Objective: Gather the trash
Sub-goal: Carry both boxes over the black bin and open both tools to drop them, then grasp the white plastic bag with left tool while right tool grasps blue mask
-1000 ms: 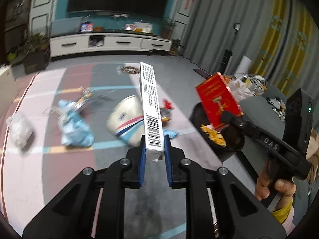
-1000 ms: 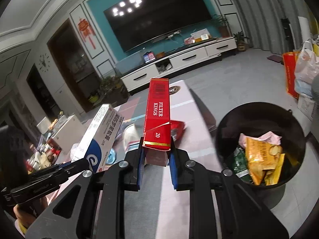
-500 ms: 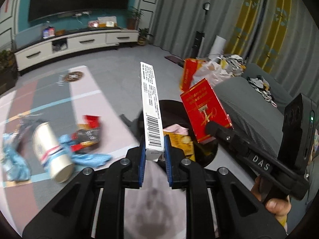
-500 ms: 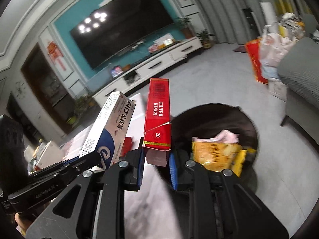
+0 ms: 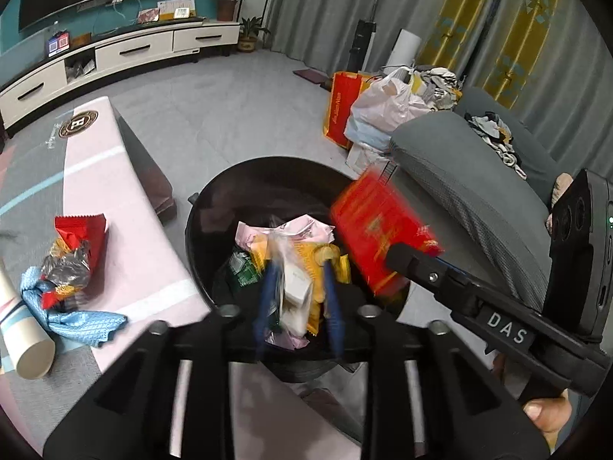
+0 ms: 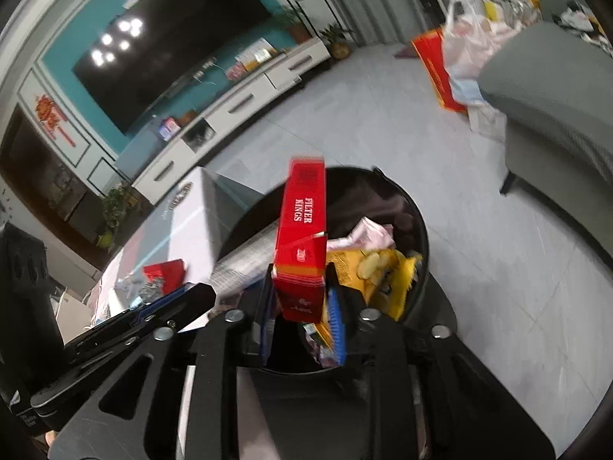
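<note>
Both boxes are right over the black bin [image 5: 199,230]. My left gripper [image 5: 297,295] has just been opening, so the white box [image 5: 295,291] slips free. My right gripper [image 6: 302,306] has been opening too, letting the red box [image 6: 302,237] go. I keep both over the bin.

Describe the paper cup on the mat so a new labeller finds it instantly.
Start at the black trash bin and look left across the pink mat, past the red wrapper and the crumpled blue cloth. At the picture's left edge lies the paper cup, on its side. It alone is cream with red and blue stripes, its open mouth facing the viewer.
</note>
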A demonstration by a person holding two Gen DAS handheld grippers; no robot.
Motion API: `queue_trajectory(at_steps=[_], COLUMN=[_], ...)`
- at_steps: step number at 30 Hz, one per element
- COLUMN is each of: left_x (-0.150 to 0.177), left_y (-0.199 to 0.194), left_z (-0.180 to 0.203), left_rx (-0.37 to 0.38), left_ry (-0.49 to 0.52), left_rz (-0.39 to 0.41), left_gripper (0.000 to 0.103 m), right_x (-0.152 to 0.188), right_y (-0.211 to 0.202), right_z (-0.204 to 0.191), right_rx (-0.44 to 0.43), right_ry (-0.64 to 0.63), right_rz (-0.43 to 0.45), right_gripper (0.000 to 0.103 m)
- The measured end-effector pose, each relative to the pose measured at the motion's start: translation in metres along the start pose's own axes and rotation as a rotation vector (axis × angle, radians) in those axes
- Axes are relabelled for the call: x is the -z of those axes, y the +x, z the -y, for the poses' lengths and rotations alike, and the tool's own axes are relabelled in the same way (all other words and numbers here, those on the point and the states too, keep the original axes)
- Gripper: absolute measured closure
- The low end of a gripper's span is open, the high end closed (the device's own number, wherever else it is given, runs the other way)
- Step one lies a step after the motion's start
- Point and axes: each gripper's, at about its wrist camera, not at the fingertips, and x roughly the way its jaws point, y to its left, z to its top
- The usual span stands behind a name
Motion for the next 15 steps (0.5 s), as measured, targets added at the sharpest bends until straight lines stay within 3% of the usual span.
queue_trajectory(at_steps=[4,7,9,15], left_x=[0.003,0.008,0.013,0.036], left_y=[-0.005,-0.019,-0.030,-0.068], left_z=[-0.005,-0.006,-0.008,-0.025], left_rx=[0.010,0.003,-0.023,-0.085], left_ry=[-0.011,0.005,0.015,-0.009], left_rz=[0.012,0.036,0.053,0.101], left_gripper=[0.050,0.039,0.027,0.012], right_x=[-0.001,-0.001,0.000,0.003], right_y=[-0.002,-0.002,-0.001,0.001], right_z=[0.006,0.005,0.001,-0.015], right_rx=[0.012,0.008,0.000,-0.067], right_ry=[0.031,0.037,0.034,0.012], right_rz=[0.001,0.002,-0.002,-0.016], right_gripper=[0.059,0.057,0.057,0.053])
